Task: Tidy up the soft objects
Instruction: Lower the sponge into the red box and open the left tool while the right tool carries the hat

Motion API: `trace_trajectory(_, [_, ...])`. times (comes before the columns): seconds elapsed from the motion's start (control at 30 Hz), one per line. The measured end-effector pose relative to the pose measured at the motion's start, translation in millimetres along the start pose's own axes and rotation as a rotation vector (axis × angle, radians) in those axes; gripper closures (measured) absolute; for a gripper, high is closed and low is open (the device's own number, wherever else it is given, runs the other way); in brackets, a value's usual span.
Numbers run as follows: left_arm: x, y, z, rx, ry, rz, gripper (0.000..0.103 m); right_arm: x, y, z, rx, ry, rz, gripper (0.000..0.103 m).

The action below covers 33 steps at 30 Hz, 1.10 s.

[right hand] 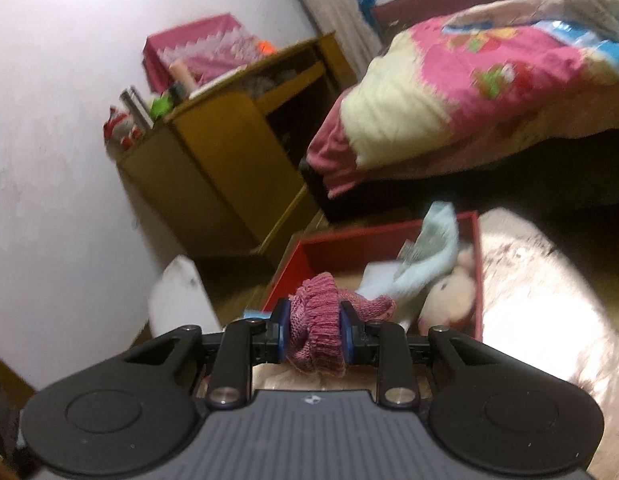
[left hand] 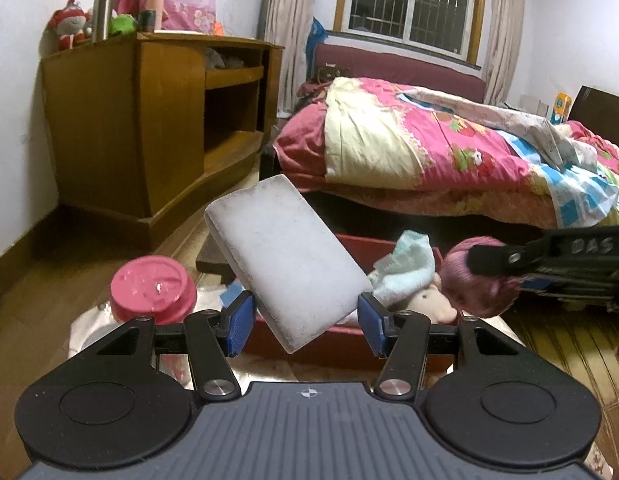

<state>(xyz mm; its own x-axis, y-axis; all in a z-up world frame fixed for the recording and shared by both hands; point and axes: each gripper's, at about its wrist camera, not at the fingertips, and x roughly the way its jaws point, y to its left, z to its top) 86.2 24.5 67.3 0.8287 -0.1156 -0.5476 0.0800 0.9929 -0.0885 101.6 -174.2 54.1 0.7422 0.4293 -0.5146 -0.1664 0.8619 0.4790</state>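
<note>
The left gripper (left hand: 305,320) clamps the white sponge (left hand: 283,260) (light, squashy) by its near end; the right gripper (right hand: 313,334) pinches a limp pink knit (right hand: 319,336) mid-bunch.

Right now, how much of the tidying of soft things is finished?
Done: a light blue cloth and a plush doll already lie in the red box. In hand: the left gripper holds a white sponge; the right gripper is shut on a pink knitted piece. Left: both still need placing.
</note>
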Motion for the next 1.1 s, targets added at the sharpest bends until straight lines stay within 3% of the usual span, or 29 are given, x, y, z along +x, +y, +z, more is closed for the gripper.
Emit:
trace_trajectory(0.2, [7.5, -5.2, 8.4, 0.019, -0.025, 0.006, 0.047, -8.4, -4.6, 13.9, 0.016, -0.047, -0.008, 0.100])
trace_trajectory(1.1, [47.4, -13.9, 38.0, 0.084, -0.065, 0.028, 0.046, 17.7, -8.1, 34.5, 0.008, -0.060, -0.012, 0.100])
